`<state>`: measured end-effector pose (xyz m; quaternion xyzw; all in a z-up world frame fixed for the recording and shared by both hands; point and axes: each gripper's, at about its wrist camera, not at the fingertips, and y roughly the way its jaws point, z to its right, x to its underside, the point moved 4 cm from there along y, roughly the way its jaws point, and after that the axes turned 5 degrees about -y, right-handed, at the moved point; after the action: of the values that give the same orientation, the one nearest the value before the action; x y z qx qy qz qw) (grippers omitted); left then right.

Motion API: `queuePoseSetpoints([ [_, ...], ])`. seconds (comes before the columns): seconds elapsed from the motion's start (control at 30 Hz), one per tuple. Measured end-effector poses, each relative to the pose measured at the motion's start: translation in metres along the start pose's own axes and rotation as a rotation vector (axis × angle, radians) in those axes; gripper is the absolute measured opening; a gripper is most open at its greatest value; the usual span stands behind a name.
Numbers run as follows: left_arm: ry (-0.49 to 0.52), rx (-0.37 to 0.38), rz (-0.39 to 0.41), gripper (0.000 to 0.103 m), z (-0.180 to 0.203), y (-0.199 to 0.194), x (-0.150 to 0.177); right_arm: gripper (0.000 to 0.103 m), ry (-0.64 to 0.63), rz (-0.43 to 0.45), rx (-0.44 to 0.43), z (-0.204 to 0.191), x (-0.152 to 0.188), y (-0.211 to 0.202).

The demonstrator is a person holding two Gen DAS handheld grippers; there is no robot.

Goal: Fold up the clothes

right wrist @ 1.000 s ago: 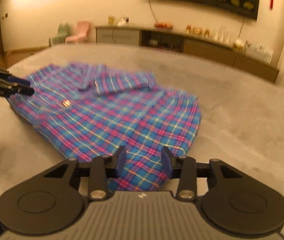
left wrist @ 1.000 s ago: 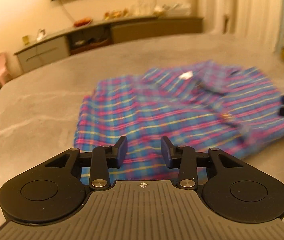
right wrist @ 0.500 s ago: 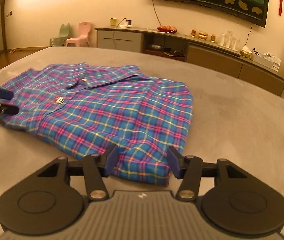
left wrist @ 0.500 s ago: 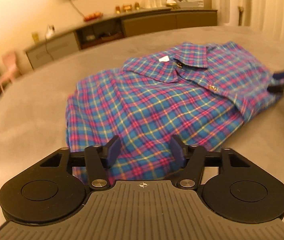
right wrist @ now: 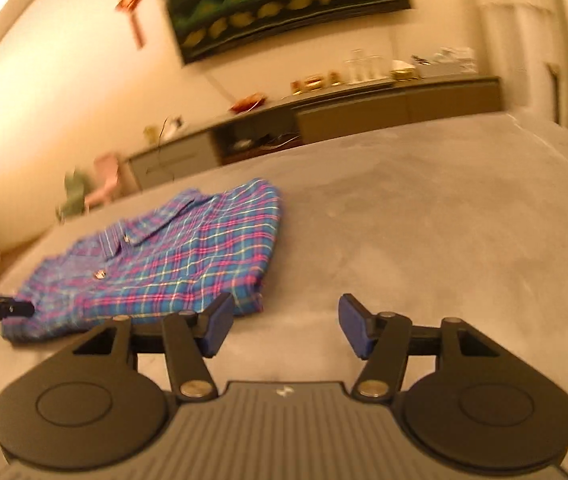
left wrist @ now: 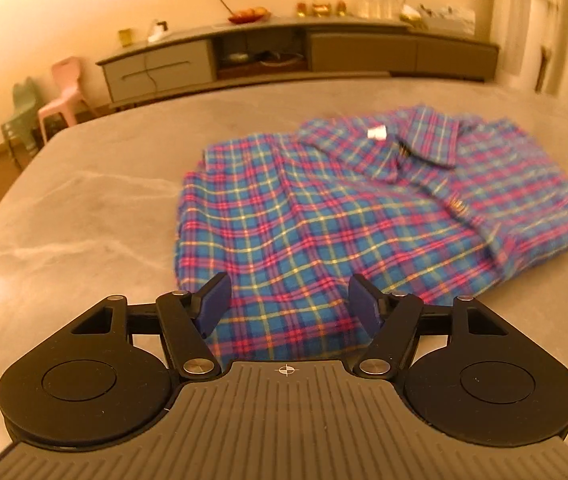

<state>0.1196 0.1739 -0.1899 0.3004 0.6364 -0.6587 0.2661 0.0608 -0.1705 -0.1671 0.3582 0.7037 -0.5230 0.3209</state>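
Both my grippers, left (left wrist: 287, 304) and right (right wrist: 282, 326), gape empty; the folded plaid shirt (left wrist: 363, 216) lies flat on the grey table (left wrist: 84, 216), collar toward its far edge.

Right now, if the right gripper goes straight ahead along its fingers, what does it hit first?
Probably bare grey tabletop. The open right gripper points past the plaid shirt, which lies off its left finger; height above the table is unclear.

Blue, pink and yellow plaid shirt (left wrist: 323, 216), folded flat, collar up, on the grey table (left wrist: 84, 208).
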Motion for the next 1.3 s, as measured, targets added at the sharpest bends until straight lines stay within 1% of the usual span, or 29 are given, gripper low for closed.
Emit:
queuePoseSetpoints([
  [0.07, -0.033, 0.008, 0.016, 0.069, 0.002, -0.017, -0.002, 0.059, 0.007, 0.005, 0.012, -0.001, 0.007, -0.008],
  [0.17, -0.064, 0.021, 0.031, 0.074, 0.008, -0.039, 0.003, 0.059, -0.009, 0.006, 0.038, -0.019, 0.015, -0.014],
  [0.23, -0.069, 0.032, 0.021, 0.076, 0.012, -0.05, 0.009, 0.059, -0.047, -0.02, 0.027, -0.04, 0.017, -0.016],
  [0.27, -0.072, 0.037, 0.017, 0.077, 0.014, -0.055, 0.012, 0.061, -0.066, -0.034, 0.021, -0.05, 0.018, -0.017],
  [0.33, -0.066, 0.033, 0.012, 0.079, 0.021, -0.065, 0.02, 0.067, -0.104, -0.06, 0.009, -0.071, 0.02, -0.019],
  [0.43, -0.061, 0.023, 0.011, 0.085, 0.031, -0.078, 0.032, 0.078, -0.161, -0.099, -0.008, -0.102, 0.022, -0.022],
  [0.47, -0.064, 0.024, 0.009, 0.088, 0.033, -0.081, 0.035, 0.084, -0.184, -0.089, -0.008, -0.111, 0.017, -0.026],
  [0.5, -0.069, 0.027, 0.007, 0.09, 0.035, -0.084, 0.038, 0.088, -0.2, -0.083, -0.01, -0.118, 0.011, -0.03],
  [0.53, -0.074, 0.031, 0.005, 0.091, 0.037, -0.087, 0.042, 0.089, -0.211, -0.078, -0.018, -0.124, 0.007, -0.034],
  [0.6, -0.081, 0.036, 0.005, 0.092, 0.04, -0.091, 0.047, 0.092, -0.236, -0.082, -0.033, -0.133, 0.002, -0.036],
  [0.67, -0.075, 0.03, 0.011, 0.093, 0.043, -0.096, 0.051, 0.094, -0.269, -0.088, -0.031, -0.143, -0.002, -0.035],
  [0.77, -0.065, 0.019, 0.014, 0.093, 0.046, -0.101, 0.057, 0.095, -0.305, -0.102, -0.007, -0.153, -0.003, -0.03],
  [0.83, -0.066, 0.018, 0.013, 0.093, 0.047, -0.104, 0.062, 0.095, -0.299, -0.115, -0.008, -0.157, -0.001, -0.027],
  [1.0, -0.109, 0.037, -0.002, 0.093, 0.042, -0.107, 0.068, 0.096, -0.281, -0.168, 0.002, -0.16, 0.004, -0.016],
  [1.13, -0.142, 0.055, -0.005, 0.093, 0.042, -0.108, 0.071, 0.097, -0.275, -0.182, 0.015, -0.157, 0.006, -0.014],
  [1.3, -0.133, 0.061, -0.013, 0.093, 0.049, -0.107, 0.076, 0.098, -0.272, -0.19, 0.035, -0.153, 0.008, -0.01],
])
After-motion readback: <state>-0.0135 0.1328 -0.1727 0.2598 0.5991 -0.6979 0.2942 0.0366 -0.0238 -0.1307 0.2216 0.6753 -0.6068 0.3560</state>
